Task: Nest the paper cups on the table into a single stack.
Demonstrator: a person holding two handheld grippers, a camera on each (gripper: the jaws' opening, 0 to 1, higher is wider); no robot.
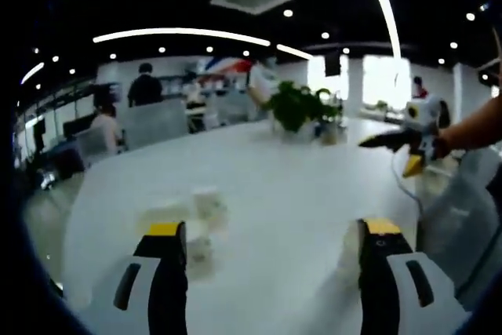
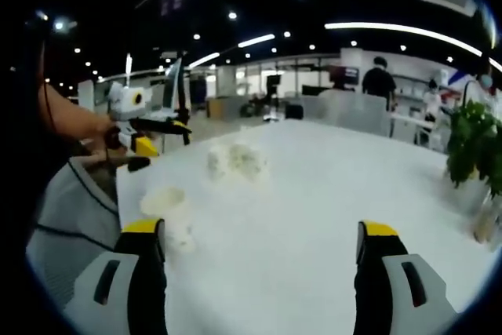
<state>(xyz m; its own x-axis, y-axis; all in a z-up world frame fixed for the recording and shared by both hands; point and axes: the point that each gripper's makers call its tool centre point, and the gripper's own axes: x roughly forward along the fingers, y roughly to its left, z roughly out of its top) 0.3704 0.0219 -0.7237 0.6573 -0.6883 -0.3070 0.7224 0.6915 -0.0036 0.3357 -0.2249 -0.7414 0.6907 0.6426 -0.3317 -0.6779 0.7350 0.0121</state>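
Note:
Blurred white paper cups stand on the white table (image 1: 314, 186): one cup (image 1: 209, 202) just beyond my left jaw, another (image 1: 199, 255) beside that jaw. My left gripper (image 1: 274, 229) is open and holds nothing. The right gripper (image 1: 409, 147), held by a person's arm, hovers at the table's right edge. In the right gripper view a cluster of cups (image 2: 235, 160) sits mid-table and a low cup (image 2: 163, 200) lies near my left jaw. My right gripper (image 2: 260, 229) is open and holds nothing. The left gripper (image 2: 145, 135) shows at the left.
A potted plant (image 1: 298, 107) stands at the table's far side, and again at the right edge (image 2: 473, 147). A grey mesh chair (image 1: 463, 202) is beside the table (image 2: 74, 209). People sit and stand at desks behind.

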